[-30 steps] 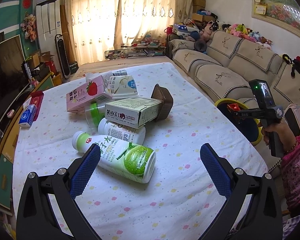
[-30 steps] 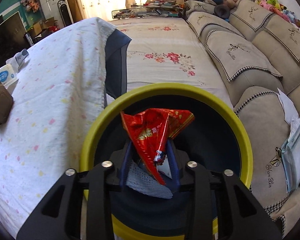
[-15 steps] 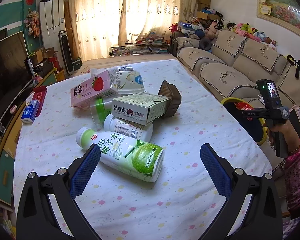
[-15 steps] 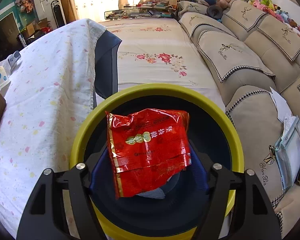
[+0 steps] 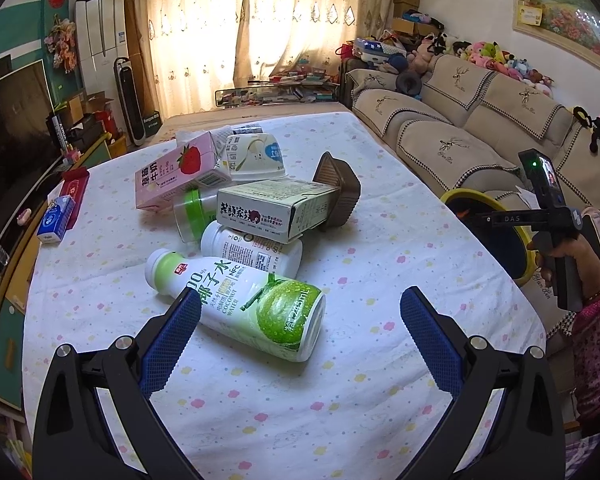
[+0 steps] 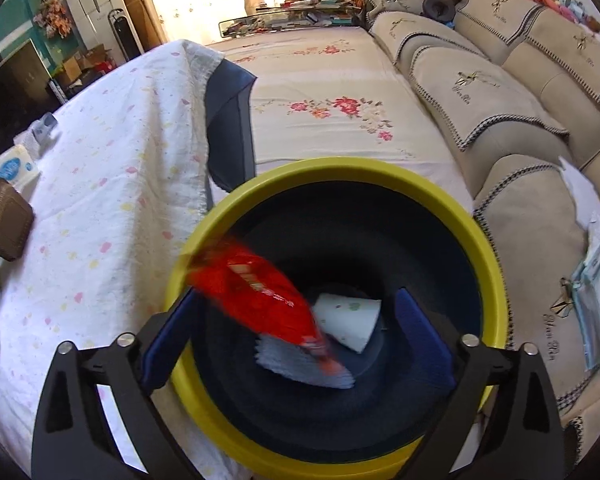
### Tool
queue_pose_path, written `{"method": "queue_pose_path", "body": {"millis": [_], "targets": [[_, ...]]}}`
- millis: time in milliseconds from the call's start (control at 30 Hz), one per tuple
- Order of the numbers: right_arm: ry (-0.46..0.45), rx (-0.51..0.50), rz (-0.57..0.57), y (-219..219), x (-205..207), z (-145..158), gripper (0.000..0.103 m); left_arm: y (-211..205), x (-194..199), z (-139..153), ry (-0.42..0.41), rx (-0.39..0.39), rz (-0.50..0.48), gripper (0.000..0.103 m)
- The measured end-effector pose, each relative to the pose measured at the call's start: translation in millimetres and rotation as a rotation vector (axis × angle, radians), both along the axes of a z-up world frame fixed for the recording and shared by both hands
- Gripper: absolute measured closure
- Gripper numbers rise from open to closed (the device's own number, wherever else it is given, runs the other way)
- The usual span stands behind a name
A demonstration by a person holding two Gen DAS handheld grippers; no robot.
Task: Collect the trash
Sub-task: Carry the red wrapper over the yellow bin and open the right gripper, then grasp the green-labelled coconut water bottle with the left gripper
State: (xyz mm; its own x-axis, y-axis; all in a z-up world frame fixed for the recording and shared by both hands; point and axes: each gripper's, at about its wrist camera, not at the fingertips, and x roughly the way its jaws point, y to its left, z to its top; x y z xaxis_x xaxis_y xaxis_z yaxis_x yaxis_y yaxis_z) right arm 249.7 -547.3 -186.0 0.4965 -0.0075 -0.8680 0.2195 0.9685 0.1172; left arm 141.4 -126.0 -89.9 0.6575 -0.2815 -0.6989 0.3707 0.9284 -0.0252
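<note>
A yellow-rimmed bin [image 6: 488, 240] with a dark inside stands beside the table, right under my right gripper [image 6: 296, 320]. Its jaws are opening wide, and a red snack wrapper [image 6: 256, 288], blurred, falls free between them into the bin, touching neither pad. A white paper cup [image 6: 348, 320] and a blue cloth [image 6: 296, 364] lie at the bottom. In the left wrist view my left gripper [image 5: 300, 316] stands open over the table, just in front of a lying coconut water bottle [image 5: 244, 300]. Behind the bottle lies a heap of cartons, bottles and cups [image 5: 256, 208].
The table wears a white dotted cloth [image 5: 360, 360]; a tissue pack [image 5: 54, 220] lies at its left edge. A beige sofa [image 6: 520, 92] runs along the right, a flowered bedspread [image 6: 324, 92] beyond the bin. A person's hand holds the right gripper [image 5: 556, 220] over the bin [image 5: 460, 196].
My right gripper's jaws have spread from a grip on the red wrapper to wide open; the wrapper has slipped out and is dropping into the bin. The left gripper has edged closer to the coconut bottle.
</note>
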Motion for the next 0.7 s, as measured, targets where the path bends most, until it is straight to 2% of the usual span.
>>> {"method": "queue_pose_path", "body": {"millis": [400, 700], "targets": [[-0.014, -0.005, 0.002, 6.4, -4.4, 4.8, 0.008, 6.8, 3.7, -7.7, 0.016, 0.004, 0.032, 0.005], [-0.007, -0.008, 0.023, 14.2, -1.0, 2.1, 0.008, 4.2, 32.3, -31.2, 0.077, 0.048, 0.147, 0.005]]}}
